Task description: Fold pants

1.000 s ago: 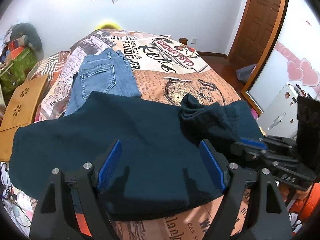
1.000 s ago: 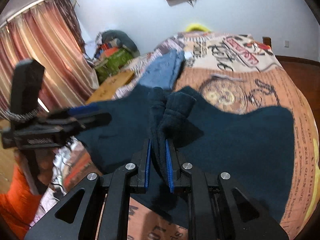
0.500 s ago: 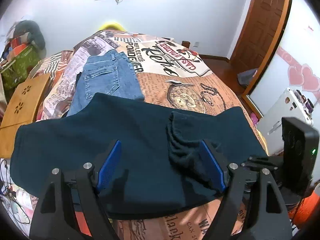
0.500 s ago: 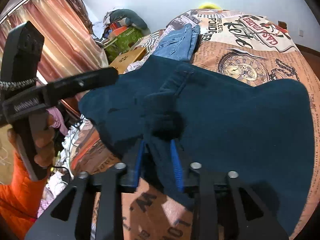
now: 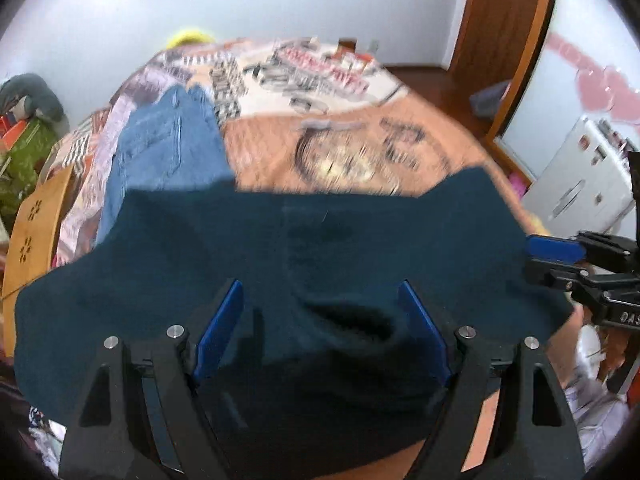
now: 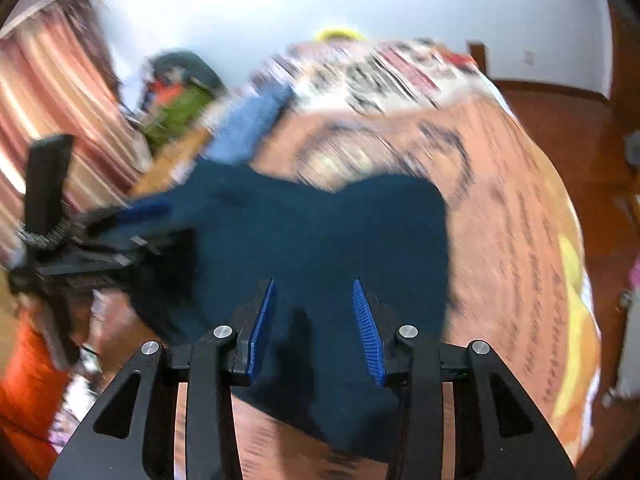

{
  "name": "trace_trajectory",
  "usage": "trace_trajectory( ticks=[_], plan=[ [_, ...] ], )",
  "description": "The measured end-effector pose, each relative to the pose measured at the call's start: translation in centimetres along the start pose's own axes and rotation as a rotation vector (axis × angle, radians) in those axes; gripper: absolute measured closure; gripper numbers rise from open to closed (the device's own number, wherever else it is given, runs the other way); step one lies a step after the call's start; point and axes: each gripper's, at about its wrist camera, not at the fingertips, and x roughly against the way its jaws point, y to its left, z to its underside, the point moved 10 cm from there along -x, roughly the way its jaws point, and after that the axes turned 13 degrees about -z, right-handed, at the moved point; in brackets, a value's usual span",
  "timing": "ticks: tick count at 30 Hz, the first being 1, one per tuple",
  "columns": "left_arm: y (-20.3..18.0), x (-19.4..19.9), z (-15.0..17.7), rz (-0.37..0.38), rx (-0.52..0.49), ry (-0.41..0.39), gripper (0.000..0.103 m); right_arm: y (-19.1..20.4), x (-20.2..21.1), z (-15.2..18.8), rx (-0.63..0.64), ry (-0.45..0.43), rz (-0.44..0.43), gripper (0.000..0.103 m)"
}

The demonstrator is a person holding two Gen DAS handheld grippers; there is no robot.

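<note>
Your right claw [image 6: 314, 330] has just been opening, empty; left claw [image 5: 320, 330] spread; dark pants [image 5: 280, 260] run crosswise under both.

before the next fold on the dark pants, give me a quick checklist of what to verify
1. Right gripper let go: ok, its fingers have just been opening and stand apart, no cloth pinched between them.
2. Left gripper free: ok, fingers wide apart above the cloth.
3. Dark teal fabric pants spread on the printed orange bedspread: ok, mostly flat.
4. Near edge smooth: not ok, a rumpled bump sits between the left fingers.
5. Folded blue denim jeans out of the way: not ok, the dark pants overlap their near end.
6. Edges aligned: cannot tell, both views are blurred.
</note>
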Motion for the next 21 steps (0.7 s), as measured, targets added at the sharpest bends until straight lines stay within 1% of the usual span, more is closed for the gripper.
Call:
trace_trajectory(
  ticks=[2,3,4,5,7,8,10,12,13,14,17,19,21],
  plan=[
    [0.8,-0.9,1.5,0.004,0.018,0.037,0.022,-1.5,-1.3,2.4,-0.015,0.073,0.017,0.066],
    [1.4,-1.2,2.2,0.001,0.027,0.051,0.021,-1.8,-1.4,3.1,-0.022,0.07,0.006,0.066],
    [2.2,-1.4,3.2,0.008,0.042,0.063,0.019,-1.9,-1.1,3.3,-0.029,0.04,-0.008,0.066],
    [2.5,-1.5,3.8,0.025,0.06,0.064,0.016,-1.9,-0.8,3.5,-0.039,0.031,-0.019,0.066],
    [3.0,-1.3,4.5,0.06,0.1,0.062,0.016,-1.9,-0.5,3.4,-0.056,0.027,-0.027,0.066],
    [3.0,-1.2,4.7,0.057,0.103,0.057,0.016,-1.9,-0.4,3.2,-0.063,0.029,-0.025,0.066],
    [2.8,-1.1,4.6,0.031,0.088,0.048,0.016,-1.8,-0.2,2.6,-0.063,0.033,-0.008,0.066],
    [2.6,-1.1,4.5,0.003,0.074,0.036,0.013,-1.4,0.2,1.5,-0.041,0.011,-0.002,0.066],
    [2.6,-1.1,4.5,-0.005,0.072,0.032,0.012,-1.1,0.5,0.5,-0.024,-0.014,-0.003,0.066],
    [2.7,-1.1,4.5,0.001,0.078,0.032,0.012,-0.8,0.7,-0.6,-0.009,-0.037,-0.004,0.066],
    [3.0,-1.2,4.6,0.022,0.102,0.039,0.012,-0.4,0.0,-2.9,0.026,-0.068,0.0,0.066],
    [2.9,-1.2,4.6,0.02,0.102,0.034,0.011,-0.7,-1.1,-4.0,0.05,-0.063,0.014,0.066],
    [2.9,-1.2,4.5,0.017,0.097,0.029,0.011,-1.8,-2.8,-3.9,0.037,-0.019,0.037,0.066]
  ],
)
